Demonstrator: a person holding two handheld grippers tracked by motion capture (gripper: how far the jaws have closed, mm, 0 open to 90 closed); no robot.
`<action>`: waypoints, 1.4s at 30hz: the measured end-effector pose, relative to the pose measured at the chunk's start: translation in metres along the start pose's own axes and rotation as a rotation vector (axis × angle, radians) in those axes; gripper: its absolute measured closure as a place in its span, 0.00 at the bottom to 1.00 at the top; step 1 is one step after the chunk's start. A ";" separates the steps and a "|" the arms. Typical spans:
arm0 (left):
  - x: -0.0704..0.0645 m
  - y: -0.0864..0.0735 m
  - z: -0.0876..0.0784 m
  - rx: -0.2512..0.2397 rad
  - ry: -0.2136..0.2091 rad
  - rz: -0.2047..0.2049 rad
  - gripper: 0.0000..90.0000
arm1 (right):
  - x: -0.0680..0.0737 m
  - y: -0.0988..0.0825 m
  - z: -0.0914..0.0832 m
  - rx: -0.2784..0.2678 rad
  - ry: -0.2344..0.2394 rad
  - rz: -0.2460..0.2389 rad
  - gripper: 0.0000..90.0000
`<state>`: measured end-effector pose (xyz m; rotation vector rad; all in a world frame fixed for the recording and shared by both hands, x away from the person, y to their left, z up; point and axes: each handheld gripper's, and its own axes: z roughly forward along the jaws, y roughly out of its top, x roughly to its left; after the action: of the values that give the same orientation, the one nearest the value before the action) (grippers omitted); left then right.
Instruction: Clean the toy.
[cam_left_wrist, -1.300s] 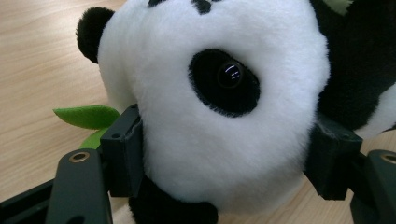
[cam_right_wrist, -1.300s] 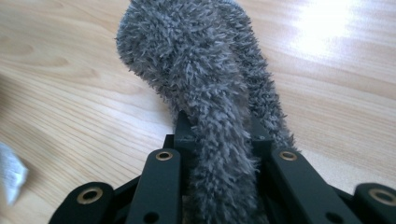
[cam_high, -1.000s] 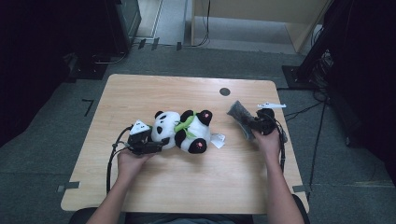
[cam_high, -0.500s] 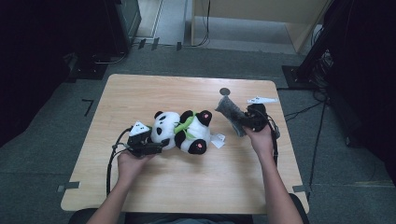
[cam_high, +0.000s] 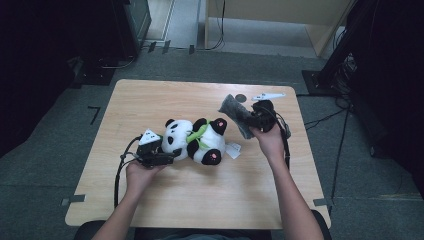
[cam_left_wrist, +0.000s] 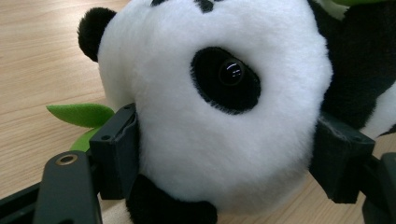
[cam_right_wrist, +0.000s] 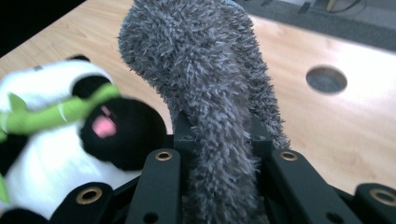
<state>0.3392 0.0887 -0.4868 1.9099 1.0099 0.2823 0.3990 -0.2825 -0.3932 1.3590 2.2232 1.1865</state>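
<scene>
The panda plush (cam_high: 195, 141) lies on its side near the middle of the wooden table (cam_high: 150, 100); it serves as the landmark here. Just left of it in the high view, the left gripper (cam_high: 167, 156) sits at the panda's head, and the left gripper view shows that head (cam_left_wrist: 219, 102) between the two black jaws, the pads set against the white fur on both sides. Those jaws have just been opening a little, yet they stand wide around the head with the fur filling the gap. To the right of the panda and beyond it, the right gripper (cam_high: 248, 119) is held above the table with a grey fuzzy sock (cam_high: 235, 111) in it; the right gripper view shows its jaws pinched close on the sock (cam_right_wrist: 210, 93), which rises between them and past them.

The left gripper view gives the panda's glossy eye and a green leaf (cam_left_wrist: 81, 114) beside the head, which the high view is too small to resolve. The right gripper view shows a round hole (cam_right_wrist: 326, 79) in the tabletop beyond the sock, and the panda's pink-soled foot, blurred. From above, a white tag (cam_high: 233, 149) lies at the panda's right side. The sock's lower end is cut off at the frame's bottom edge.
</scene>
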 end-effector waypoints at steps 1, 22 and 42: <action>0.000 0.000 0.000 0.002 0.000 0.000 0.24 | 0.003 0.006 0.000 -0.001 0.003 -0.006 0.82; 0.000 -0.002 0.000 -0.005 0.009 0.004 0.22 | 0.087 0.069 0.056 0.104 0.116 -0.174 0.81; 0.000 -0.003 0.001 -0.010 0.009 -0.017 0.22 | 0.145 0.062 0.134 0.234 0.240 -0.270 0.62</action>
<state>0.3382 0.0891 -0.4899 1.8919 1.0287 0.2858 0.4419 -0.0807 -0.4045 0.9879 2.6841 1.0670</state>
